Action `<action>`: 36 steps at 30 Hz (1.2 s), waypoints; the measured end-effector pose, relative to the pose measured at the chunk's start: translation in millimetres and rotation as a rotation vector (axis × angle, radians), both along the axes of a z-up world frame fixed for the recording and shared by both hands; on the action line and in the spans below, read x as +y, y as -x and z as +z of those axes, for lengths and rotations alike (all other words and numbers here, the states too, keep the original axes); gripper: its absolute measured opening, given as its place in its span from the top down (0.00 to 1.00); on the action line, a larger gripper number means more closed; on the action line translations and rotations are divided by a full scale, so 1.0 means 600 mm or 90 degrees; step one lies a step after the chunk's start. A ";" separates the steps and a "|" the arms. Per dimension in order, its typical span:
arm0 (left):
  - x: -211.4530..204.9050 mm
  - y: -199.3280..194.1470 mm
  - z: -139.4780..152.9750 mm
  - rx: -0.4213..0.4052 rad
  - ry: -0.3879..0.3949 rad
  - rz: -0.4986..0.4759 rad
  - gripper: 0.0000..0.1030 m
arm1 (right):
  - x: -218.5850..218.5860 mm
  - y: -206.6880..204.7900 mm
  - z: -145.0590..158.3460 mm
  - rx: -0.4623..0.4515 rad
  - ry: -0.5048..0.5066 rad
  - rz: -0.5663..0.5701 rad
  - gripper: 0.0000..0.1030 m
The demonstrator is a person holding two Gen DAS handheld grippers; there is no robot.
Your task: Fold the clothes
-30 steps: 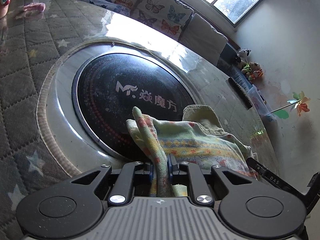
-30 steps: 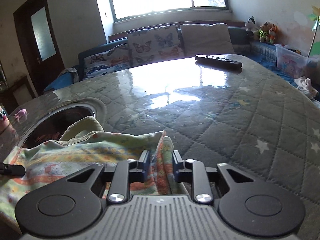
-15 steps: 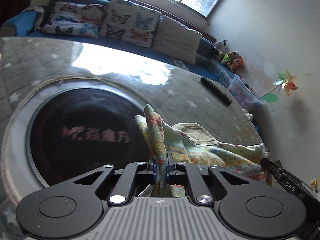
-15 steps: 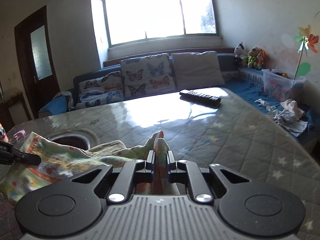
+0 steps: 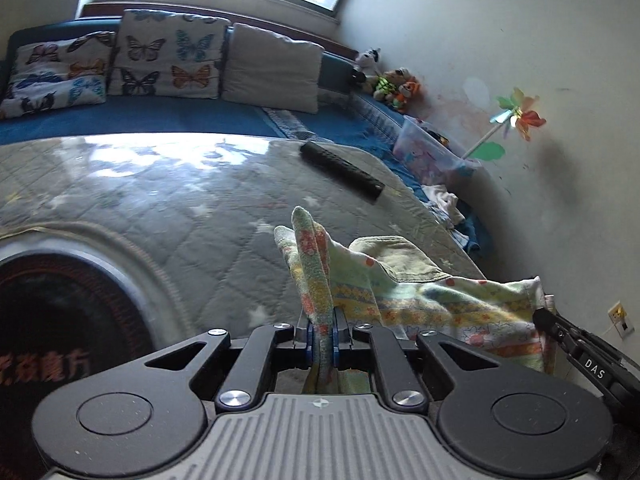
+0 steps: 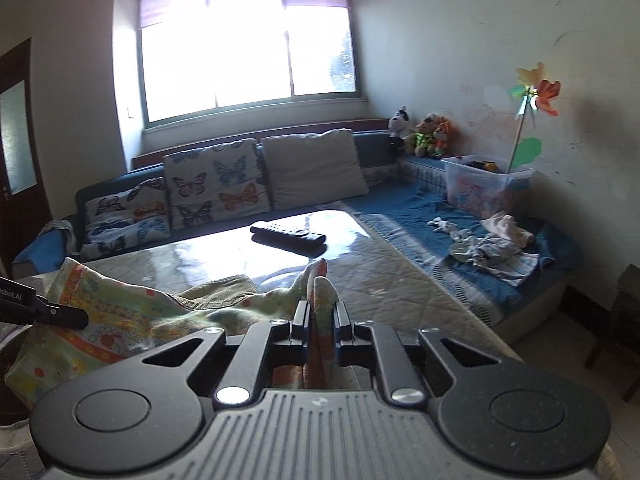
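A small pastel garment (image 5: pixel 424 296) with orange and yellow bands and an olive lining hangs stretched between both grippers, lifted above the quilted table (image 5: pixel 168 208). My left gripper (image 5: pixel 322 326) is shut on one bunched edge of it, the cloth sticking up between the blue pads. In the right wrist view my right gripper (image 6: pixel 321 316) is shut on the opposite edge of the garment (image 6: pixel 120 312). The other gripper's black tip (image 5: pixel 560 328) shows at the cloth's far right corner, and the left one's tip (image 6: pixel 60 314) shows at the left.
A black remote (image 5: pixel 340 168) lies on the far part of the table. A round dark inset hotplate (image 5: pixel 48 320) sits at the left. Beyond are a blue sofa with butterfly cushions (image 6: pixel 212 188), loose clothes (image 6: pixel 492 244), a plastic bin (image 6: pixel 484 180) and a pinwheel (image 6: pixel 534 92).
Both grippers have risen and swung away from the hotplate with the garment, which has come up off the table. The left gripper has rolled; both views now look toward the sofa.
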State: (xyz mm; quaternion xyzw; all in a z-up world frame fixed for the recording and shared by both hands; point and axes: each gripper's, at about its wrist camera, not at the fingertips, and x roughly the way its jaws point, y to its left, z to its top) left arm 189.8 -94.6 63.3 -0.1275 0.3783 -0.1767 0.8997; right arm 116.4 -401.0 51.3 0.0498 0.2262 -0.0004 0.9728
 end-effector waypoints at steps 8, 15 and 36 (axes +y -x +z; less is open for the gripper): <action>-0.036 -0.032 -0.035 0.021 -0.048 -0.008 0.86 | -0.038 -0.012 -0.050 0.056 -0.008 -0.064 0.89; -0.024 -0.011 -0.042 0.000 -0.108 0.010 0.48 | -0.036 -0.001 -0.071 0.082 0.007 -0.078 0.70; -0.018 0.129 -0.086 0.006 -0.189 0.000 0.00 | 0.107 0.098 -0.088 0.095 0.038 0.052 0.00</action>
